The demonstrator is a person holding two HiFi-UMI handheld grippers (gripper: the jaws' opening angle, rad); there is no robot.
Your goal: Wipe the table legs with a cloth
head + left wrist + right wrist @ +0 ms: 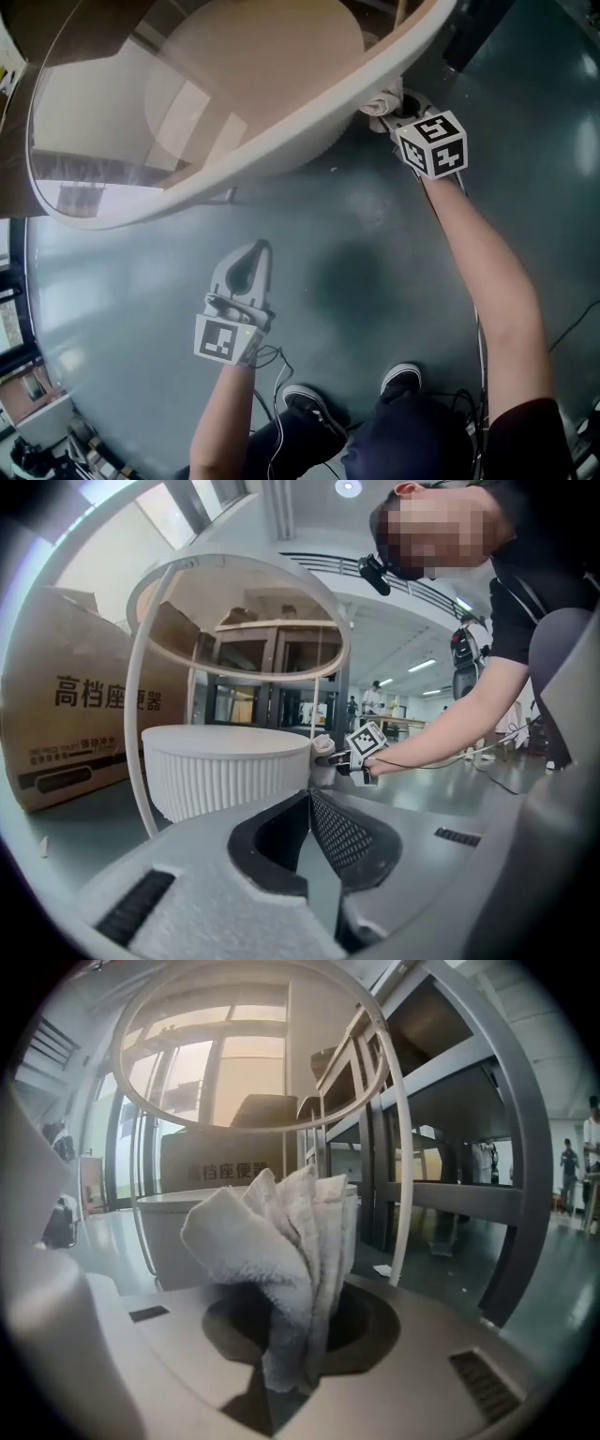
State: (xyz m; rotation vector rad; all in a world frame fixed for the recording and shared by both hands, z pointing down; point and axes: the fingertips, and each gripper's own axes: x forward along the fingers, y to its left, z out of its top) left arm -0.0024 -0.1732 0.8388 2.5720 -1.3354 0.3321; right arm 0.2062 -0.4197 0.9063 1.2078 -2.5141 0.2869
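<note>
Dark, glossy floor (356, 272) fills the head view, and a round glass-topped bench (281, 131) with a pale rim is seen standing on it. A white ribbed drum (225, 766) is seen under the glass top, and a brown cardboard box (66, 714) printed with characters is set behind it at the left. A grey metal shelving frame (450, 1194) is shown to the right in the right gripper view.

The left tongs (258, 248) are held low over bare floor, well apart from the bench. Their jaws are pressed together with nothing between them.

The right tongs (389, 111) are reached forward on an outstretched arm to just under the bench rim. Their jaws are clamped on a white terry cloth (272, 1241), which is bunched into upright folds above them. A thin white bench leg (398, 1147) is seen just to the right of the cloth; whether the two touch cannot be told. The person's dark shoes (403, 378) are planted on the floor at the bottom of the head view.
</note>
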